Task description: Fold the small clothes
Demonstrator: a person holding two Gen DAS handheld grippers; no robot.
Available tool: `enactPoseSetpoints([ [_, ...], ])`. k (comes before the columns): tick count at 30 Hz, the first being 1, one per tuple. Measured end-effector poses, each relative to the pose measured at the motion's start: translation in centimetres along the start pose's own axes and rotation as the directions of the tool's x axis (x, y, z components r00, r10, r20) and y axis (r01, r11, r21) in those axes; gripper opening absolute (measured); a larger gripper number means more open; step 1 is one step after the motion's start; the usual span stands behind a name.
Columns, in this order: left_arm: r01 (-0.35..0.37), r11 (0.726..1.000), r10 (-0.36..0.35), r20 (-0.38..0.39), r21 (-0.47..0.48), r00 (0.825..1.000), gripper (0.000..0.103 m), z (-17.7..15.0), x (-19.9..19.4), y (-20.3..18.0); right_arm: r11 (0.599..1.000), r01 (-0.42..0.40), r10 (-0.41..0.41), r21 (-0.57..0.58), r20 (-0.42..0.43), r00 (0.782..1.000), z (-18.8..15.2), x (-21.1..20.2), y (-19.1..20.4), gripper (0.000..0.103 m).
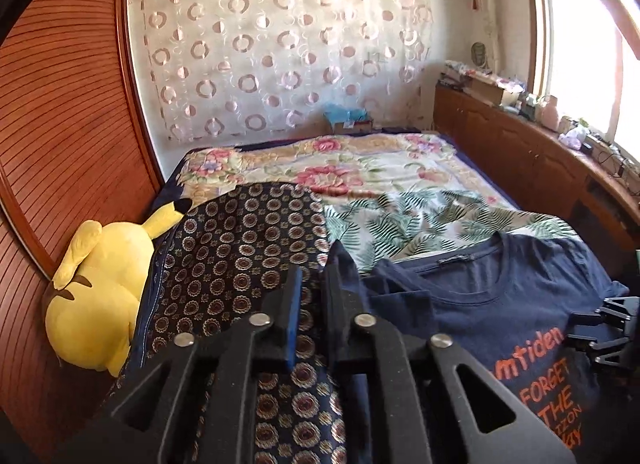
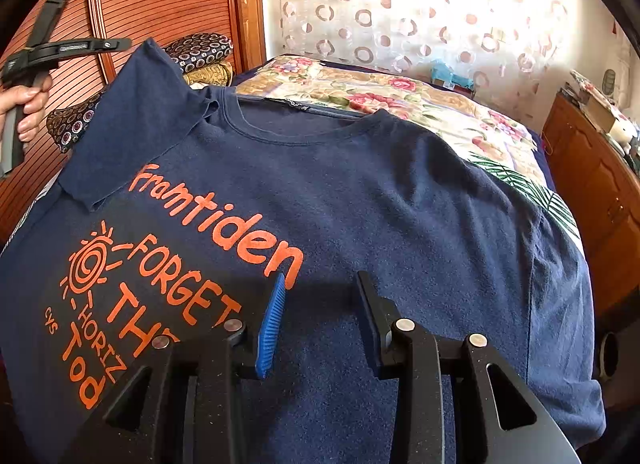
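Note:
A navy T-shirt (image 2: 360, 192) with orange print lies front up on the bed; it also shows in the left wrist view (image 1: 500, 304). Its left sleeve (image 2: 132, 120) is lifted and folded in over the chest. My left gripper (image 1: 316, 276) is shut on that sleeve's edge, with navy cloth between its fingers; it appears at the upper left of the right wrist view (image 2: 116, 43). My right gripper (image 2: 320, 284) is open and empty, just above the shirt's lower front.
A patterned dark quilt (image 1: 240, 248) and a yellow plush toy (image 1: 100, 284) lie at the bed's left by the wooden headboard (image 1: 72, 124). A floral blanket (image 1: 340, 168) covers the far bed. A wooden cabinet (image 1: 520, 144) with clutter runs along the right.

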State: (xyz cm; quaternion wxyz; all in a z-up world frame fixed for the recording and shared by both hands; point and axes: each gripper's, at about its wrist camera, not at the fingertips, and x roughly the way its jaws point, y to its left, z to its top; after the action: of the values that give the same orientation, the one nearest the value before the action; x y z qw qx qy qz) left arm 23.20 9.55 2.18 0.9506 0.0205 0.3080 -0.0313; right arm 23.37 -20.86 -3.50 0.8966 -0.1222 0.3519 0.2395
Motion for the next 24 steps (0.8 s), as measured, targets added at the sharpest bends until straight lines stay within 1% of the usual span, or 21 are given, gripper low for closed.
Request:
enactPoseSetpoints([
  [2,0.043,0.999,-0.043,0.027,0.009,0.999,0.027,-0.5,-1.4,-0.5,1.0,0.0,0.0,0.0,0.0,1.0,0.0,0.0,0.0,0.037],
  [4,0.087,0.996,-0.088,0.054,0.019,0.995,0.047,-1.4,-2.9,-1.3,1.0,0.0,0.0,0.0,0.0,1.0,0.0,0.0,0.0,0.037],
  [5,0.102,0.994,-0.104,0.064,0.024,0.993,0.048,-1.8,-3.5,-1.6,1.0,0.001,-0.001,-0.001,0.0,1.0,0.0,0.0,0.0,0.037],
  [6,0.121,0.992,-0.123,0.069,0.035,0.99,0.053,-2.5,-4.2,-2.1,1.0,0.001,-0.001,-0.001,0.0,1.0,0.0,0.0,0.0,0.037],
  [7,0.125,0.991,-0.128,0.069,0.041,0.989,0.064,-2.9,-4.4,-2.5,1.0,0.002,-0.002,-0.002,0.0,1.0,0.0,0.0,0.0,0.037],
  [8,0.128,0.99,-0.132,0.07,0.05,0.989,0.069,-3.4,-4.8,-3.0,1.0,0.003,-0.003,-0.002,0.0,1.0,0.0,0.1,0.1,0.037],
  [9,0.132,0.99,-0.136,0.07,0.055,0.988,0.079,-4.2,-5.1,-3.5,1.0,0.004,-0.004,-0.001,0.0,1.0,0.0,0.1,0.1,0.038],
  [10,0.139,0.989,-0.143,0.073,0.054,0.987,0.082,-4.6,-5.4,-3.8,1.0,0.004,-0.004,-0.002,0.0,1.0,0.0,0.1,0.1,0.038],
  [13,0.176,0.983,-0.179,0.063,0.044,0.982,0.082,-6.5,-5.8,-4.7,1.0,0.009,-0.009,-0.002,0.0,1.0,0.0,0.1,0.1,0.039],
  [17,0.185,0.983,-0.185,0.018,0.016,0.983,0.082,-8.6,-5.5,-6.0,1.0,0.011,-0.011,0.002,-0.001,1.0,0.0,0.2,0.0,0.041],
  [21,0.194,0.981,-0.194,-0.008,0.004,0.981,0.082,-10.2,-5.3,-6.7,1.0,0.016,-0.016,0.001,0.0,1.0,0.0,0.2,0.0,0.042],
  [24,0.194,0.981,-0.194,-0.009,-0.011,0.981,0.082,-11.2,-5.7,-7.2,0.999,0.026,-0.026,0.021,0.0,1.0,-0.1,0.1,-0.2,0.042],
])
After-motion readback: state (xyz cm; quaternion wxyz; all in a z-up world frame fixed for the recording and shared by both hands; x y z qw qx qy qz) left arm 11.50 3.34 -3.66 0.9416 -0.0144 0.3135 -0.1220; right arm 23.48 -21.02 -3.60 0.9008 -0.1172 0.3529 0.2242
